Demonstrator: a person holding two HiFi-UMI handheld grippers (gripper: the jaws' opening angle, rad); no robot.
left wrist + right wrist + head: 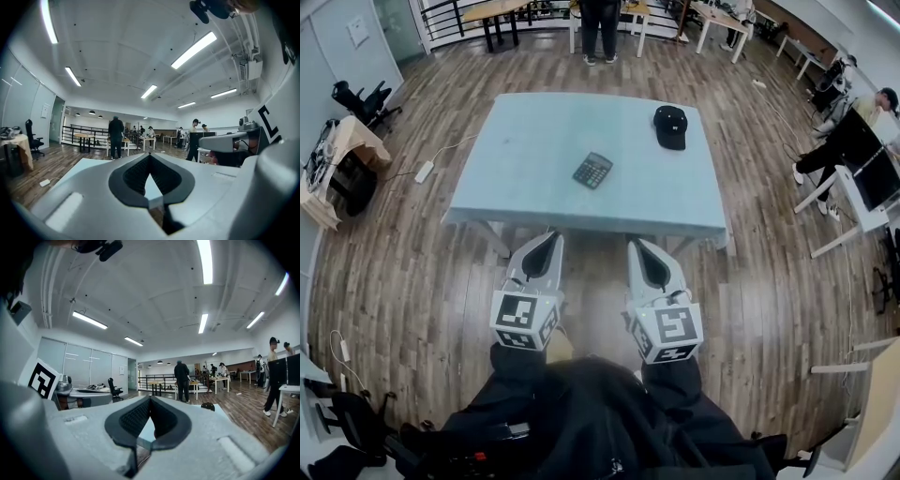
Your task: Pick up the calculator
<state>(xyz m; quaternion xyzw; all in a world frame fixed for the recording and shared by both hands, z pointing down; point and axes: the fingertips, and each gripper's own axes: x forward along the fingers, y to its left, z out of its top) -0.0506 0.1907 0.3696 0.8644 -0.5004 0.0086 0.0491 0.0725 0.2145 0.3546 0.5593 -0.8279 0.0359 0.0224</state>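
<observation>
A dark calculator [592, 170] lies flat near the middle of the pale blue table [525, 187], seen in the head view. It is hidden behind the jaws in both gripper views. My left gripper [552, 235] and right gripper [634, 243] hover side by side just short of the table's near edge, both pointing level at the table. Each is shut with nothing between its jaws. In the left gripper view, the left gripper [150, 155] has its jaws closed to a point, and so does the right gripper [150, 398] in its own view.
A black cap [670, 126] rests at the table's far right; the cap [207, 406] also shows in the right gripper view. A person [600, 28] stands beyond the table. An office chair [361, 101] and a power strip [424, 172] are at the left, desks and seated people at the right.
</observation>
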